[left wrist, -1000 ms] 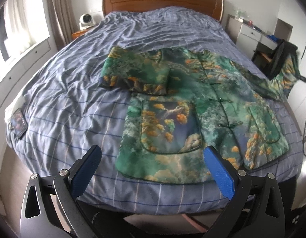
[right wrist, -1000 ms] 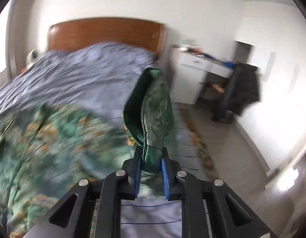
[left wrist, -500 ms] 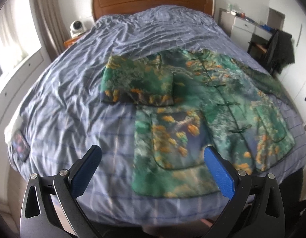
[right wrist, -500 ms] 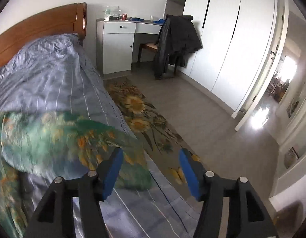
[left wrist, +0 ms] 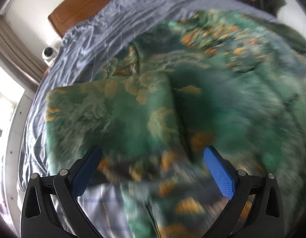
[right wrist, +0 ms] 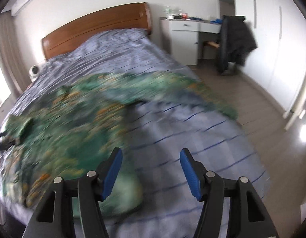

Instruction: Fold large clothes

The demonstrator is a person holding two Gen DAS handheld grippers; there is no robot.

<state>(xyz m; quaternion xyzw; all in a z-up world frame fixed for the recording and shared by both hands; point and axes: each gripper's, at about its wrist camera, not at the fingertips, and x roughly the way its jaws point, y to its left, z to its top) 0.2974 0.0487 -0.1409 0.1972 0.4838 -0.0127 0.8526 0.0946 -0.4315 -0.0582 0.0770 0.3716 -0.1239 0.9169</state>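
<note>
We see green jacket [left wrist: 172, 103] flat on bed [right wrist: 192, 138], long axis near-to-far. Left gripper [left wrist: 153, 170] wide, empty, directly above near folded sleeve: nearer hand. Right gripper [right wrist: 151, 170] half-open, empty, over bare sheet; jacket lies left.

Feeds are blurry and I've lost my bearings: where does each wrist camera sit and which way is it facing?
Left wrist: behind the open left gripper, angled down close over the green jacket; only its fingers show.
Right wrist: behind the open right gripper, facing across the bed toward the headboard.
Shared: jacket, bedspread, headboard.
</note>
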